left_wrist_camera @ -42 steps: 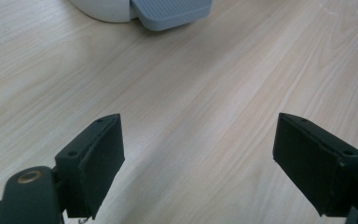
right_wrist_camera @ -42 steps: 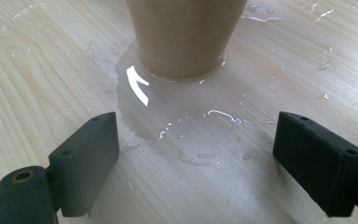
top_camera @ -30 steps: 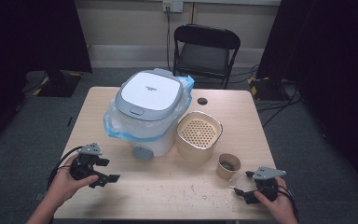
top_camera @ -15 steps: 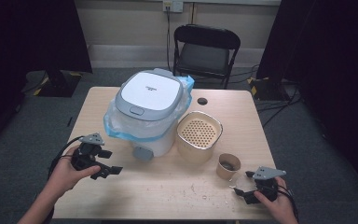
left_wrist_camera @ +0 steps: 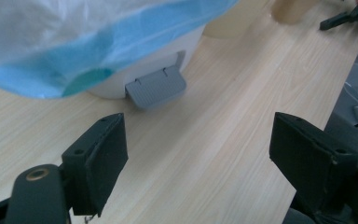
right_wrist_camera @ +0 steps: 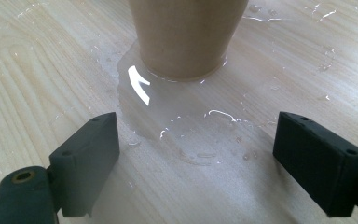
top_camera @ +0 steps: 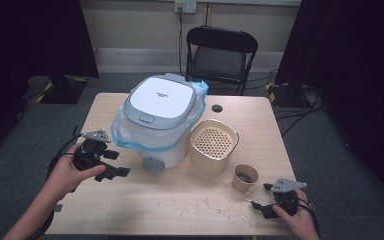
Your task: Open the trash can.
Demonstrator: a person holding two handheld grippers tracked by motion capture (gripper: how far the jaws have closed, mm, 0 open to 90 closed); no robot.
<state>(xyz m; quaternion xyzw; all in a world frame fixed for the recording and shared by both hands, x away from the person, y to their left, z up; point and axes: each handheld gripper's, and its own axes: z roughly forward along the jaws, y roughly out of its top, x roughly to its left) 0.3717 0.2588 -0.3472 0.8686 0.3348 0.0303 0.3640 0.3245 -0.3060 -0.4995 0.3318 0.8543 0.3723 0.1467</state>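
Observation:
A white appliance (top_camera: 155,125) with a grey lid stands mid-table, with a clear and blue plastic bag (top_camera: 125,137) around its body. My left gripper (top_camera: 120,164) is open just left of its front, nothing between the jaws. In the left gripper view the open left gripper (left_wrist_camera: 198,158) faces the grey tab (left_wrist_camera: 156,86) at the appliance's base, under the bag (left_wrist_camera: 74,46). My right gripper (top_camera: 260,196) sits open near the front right edge, close to a brown paper cup (top_camera: 244,177). In the right gripper view a clear plastic film (right_wrist_camera: 191,126) lies flat on the wood between the cup's base (right_wrist_camera: 184,37) and the open right gripper (right_wrist_camera: 196,158).
A beige pot with a perforated insert (top_camera: 212,145) stands between appliance and cup. A small dark hole (top_camera: 217,108) marks the table's far side. A black folding chair (top_camera: 221,55) stands beyond the table (top_camera: 180,205). Small crumbs lie on the front of the tabletop.
My left gripper has moved forward and right, closer to the appliance's front. The right gripper and the cup have stayed where they were.

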